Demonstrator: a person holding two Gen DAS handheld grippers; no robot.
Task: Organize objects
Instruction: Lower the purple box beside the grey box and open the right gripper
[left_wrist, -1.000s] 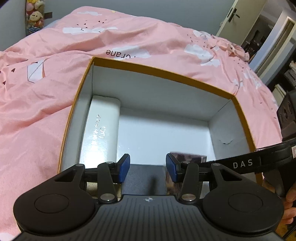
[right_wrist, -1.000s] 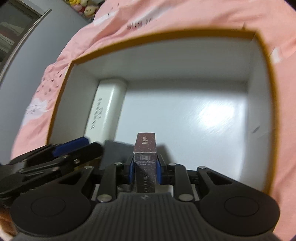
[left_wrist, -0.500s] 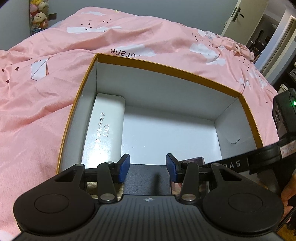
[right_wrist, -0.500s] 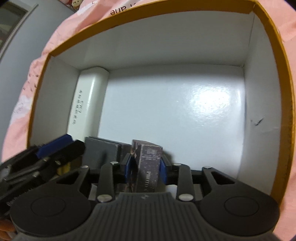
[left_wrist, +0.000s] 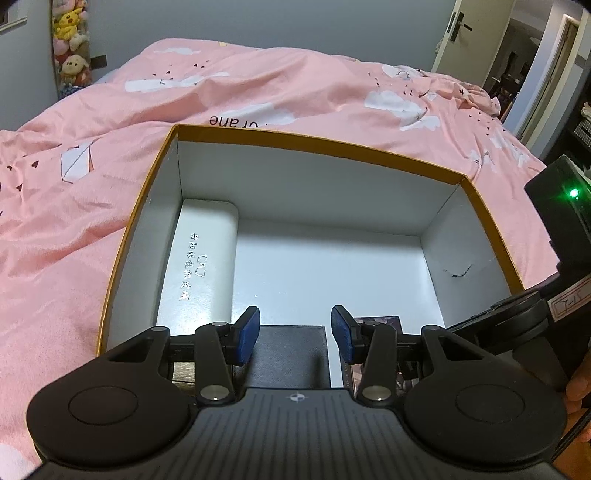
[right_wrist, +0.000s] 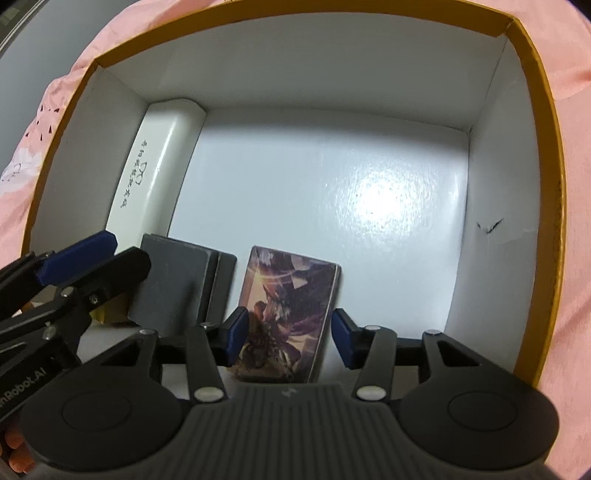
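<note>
Now the right claw (right_wrist: 286, 334) has just been opening, pads clear of the card pack (right_wrist: 288, 314) lying flat by the box's (right_wrist: 532, 122) near wall — light, stiff, slick-faced, best pinched across its long edges.

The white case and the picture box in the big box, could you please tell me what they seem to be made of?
The white case looks like hard plastic or coated leatherette with a smooth, slightly glossy finish: rounded edges, soft highlights, printed lettering. The picture box seems to be printed cardboard with a satin sheen: sharp folded corners and full-colour artwork. The big box looks like coated cardboard, glossy white inside, judging by the bright glare on its floor.
</note>
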